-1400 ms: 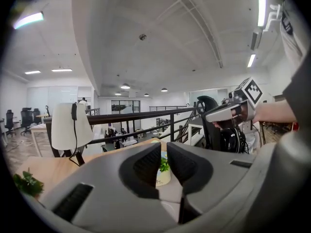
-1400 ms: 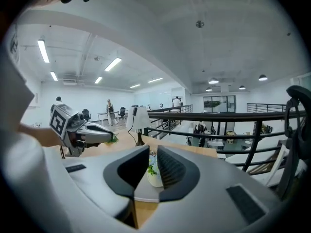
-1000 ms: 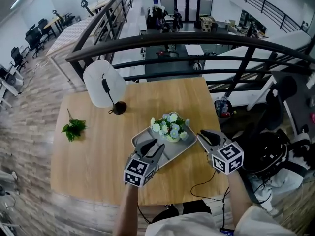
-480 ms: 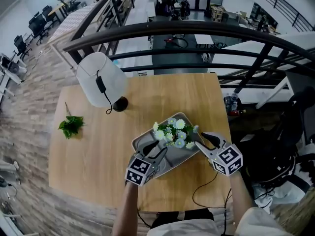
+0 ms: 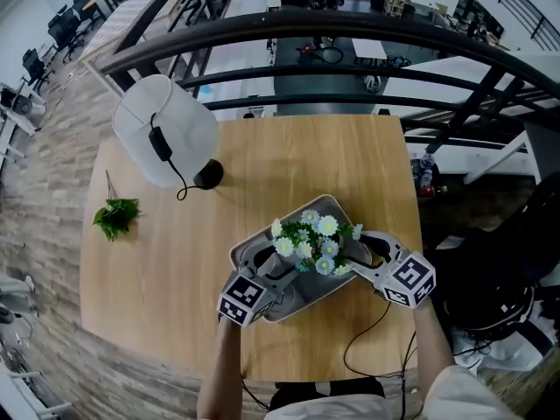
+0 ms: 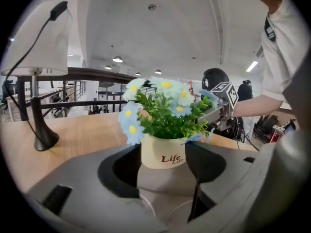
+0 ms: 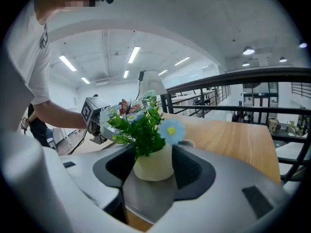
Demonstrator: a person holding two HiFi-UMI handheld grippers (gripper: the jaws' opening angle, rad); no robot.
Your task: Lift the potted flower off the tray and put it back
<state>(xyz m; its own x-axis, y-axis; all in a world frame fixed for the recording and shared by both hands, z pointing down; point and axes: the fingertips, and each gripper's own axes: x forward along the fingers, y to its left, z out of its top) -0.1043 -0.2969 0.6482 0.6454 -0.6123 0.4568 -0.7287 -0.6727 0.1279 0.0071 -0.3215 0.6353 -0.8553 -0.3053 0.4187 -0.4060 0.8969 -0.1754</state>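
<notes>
1. On the tray [image 5: 299,297], at the near edge of the counter [image 5: 166,261], the potted flower [image 5: 313,239] stands upright.
2. The left hand-held gripper [image 5: 273,268] and right hand-held gripper [image 5: 366,250] flank it about equally near, their jaws just opened wide, the pot between them, ungripped.

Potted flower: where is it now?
In the head view the potted flower stands on the grey tray at the near edge of the wooden table, between the left tool and right tool, whose jaws have just been opening around its pot.

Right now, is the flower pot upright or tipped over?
Upright. The pot stands level on the tray, its flowers pointing straight up, in both gripper views.
</notes>
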